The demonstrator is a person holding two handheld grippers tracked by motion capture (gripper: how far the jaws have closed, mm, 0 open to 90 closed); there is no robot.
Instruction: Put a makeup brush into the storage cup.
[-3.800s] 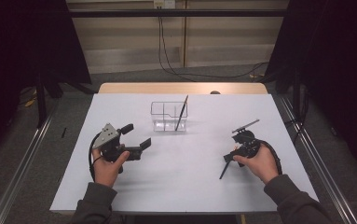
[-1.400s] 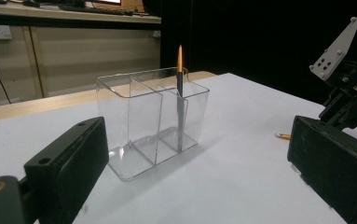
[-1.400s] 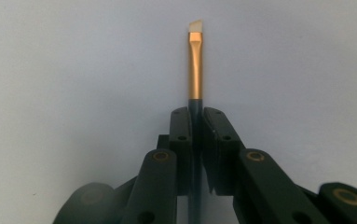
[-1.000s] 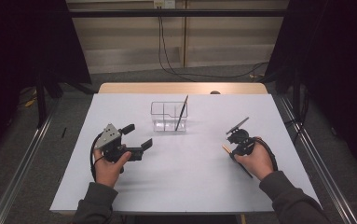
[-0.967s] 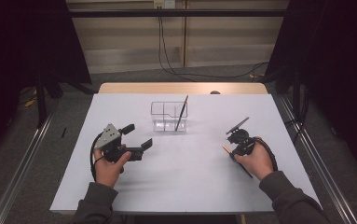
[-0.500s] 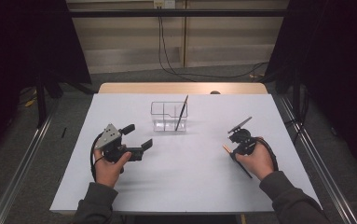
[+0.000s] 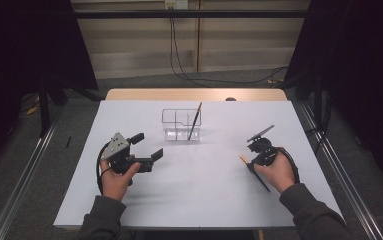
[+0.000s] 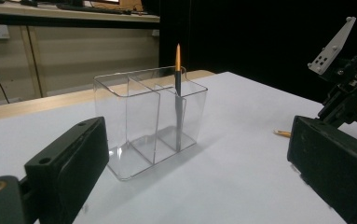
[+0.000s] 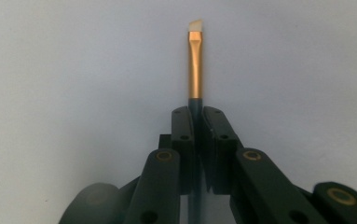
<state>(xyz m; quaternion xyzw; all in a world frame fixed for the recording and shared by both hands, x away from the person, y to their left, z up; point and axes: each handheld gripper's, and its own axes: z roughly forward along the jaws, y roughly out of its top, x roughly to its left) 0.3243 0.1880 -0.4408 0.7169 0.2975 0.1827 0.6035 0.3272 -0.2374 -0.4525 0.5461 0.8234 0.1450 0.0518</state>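
A clear plastic organizer (image 7: 175,126) (image 8: 141,122) stands at the middle back of the white table (image 7: 204,195). A thin dark brush (image 7: 195,121) (image 8: 178,88) leans upright in its right compartment. My right gripper (image 7: 249,161) (image 9: 195,112) is shut on a second thin brush (image 9: 195,65) with a gold ferrule and a white tip. This brush (image 7: 259,177) lies low over the table, its gold end (image 8: 282,133) pointing left. My left gripper (image 7: 148,146) (image 8: 195,158) is open, with nothing between its jaws, and faces the organizer.
The right hand with its gripper (image 8: 348,93) shows at the far right of the left gripper view. A wooden ledge (image 7: 194,94) runs behind the table, with cables on the floor beyond. Metal rails (image 7: 24,180) flank both sides.
Since the earliest frame the right hand has turned, swinging the held brush so its handle trails toward the near right. Over the last second both hands have kept still.
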